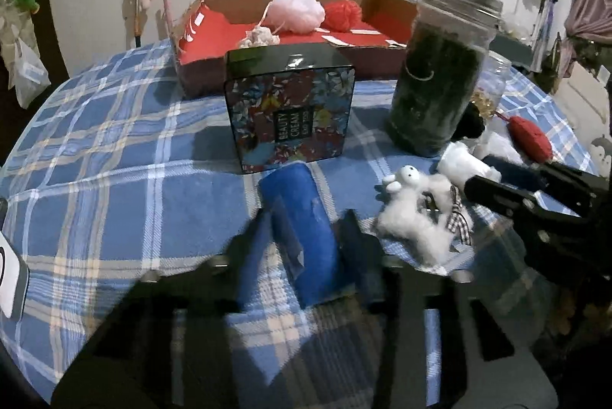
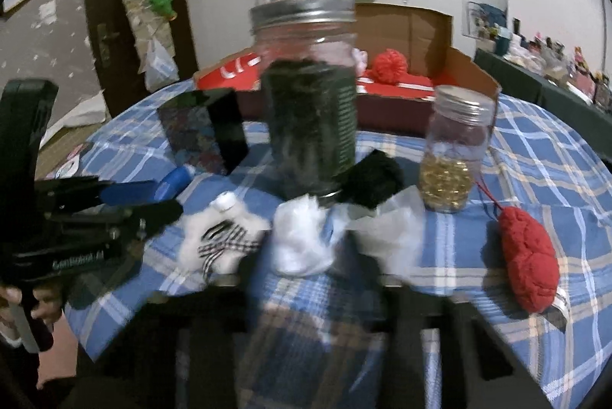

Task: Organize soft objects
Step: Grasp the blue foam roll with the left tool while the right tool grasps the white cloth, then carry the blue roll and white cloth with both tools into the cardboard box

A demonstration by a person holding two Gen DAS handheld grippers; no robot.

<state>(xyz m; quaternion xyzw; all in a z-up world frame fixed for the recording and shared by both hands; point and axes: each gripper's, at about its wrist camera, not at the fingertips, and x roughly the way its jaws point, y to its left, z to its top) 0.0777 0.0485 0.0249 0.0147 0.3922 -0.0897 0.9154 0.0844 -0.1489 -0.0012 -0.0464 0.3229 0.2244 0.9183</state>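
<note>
From my left wrist camera, my left gripper (image 1: 306, 237) is pinching a blue roll of soft material (image 1: 302, 229), its two fingers pressed against the roll's sides as it lies on the blue plaid cloth (image 1: 114, 179). Just beyond the roll stands a floral tin (image 1: 290, 114) marked with beauty cream lettering, and behind that an open cardboard box (image 1: 290, 26) with a red lining holds a pink mesh pouf (image 1: 296, 12) and a red pouf (image 1: 343, 13). To the right of the tin stands a tall jar (image 1: 440, 80) with a metal lid and dark contents. A white plush animal (image 1: 415, 214) lies just right of the roll, and my right gripper (image 1: 478, 179) comes in from the right edge, closed on a white soft bundle (image 1: 464, 162). A red knitted piece (image 1: 529, 137) lies further back on the right. From my right wrist camera, which is blurred, my right gripper (image 2: 306, 248) is clamped on that white bundle (image 2: 302, 241) in front of the tall jar (image 2: 310, 103). A black fuzzy thing (image 2: 376, 181) lies right of the jar's base, a small jar (image 2: 453, 156) of golden beads stands beyond it, and the red knitted piece (image 2: 529, 267) lies at far right. On the left, the plush animal (image 2: 222, 233) lies beside my left gripper (image 2: 153, 197), which holds the blue roll (image 2: 172, 181).
</note>
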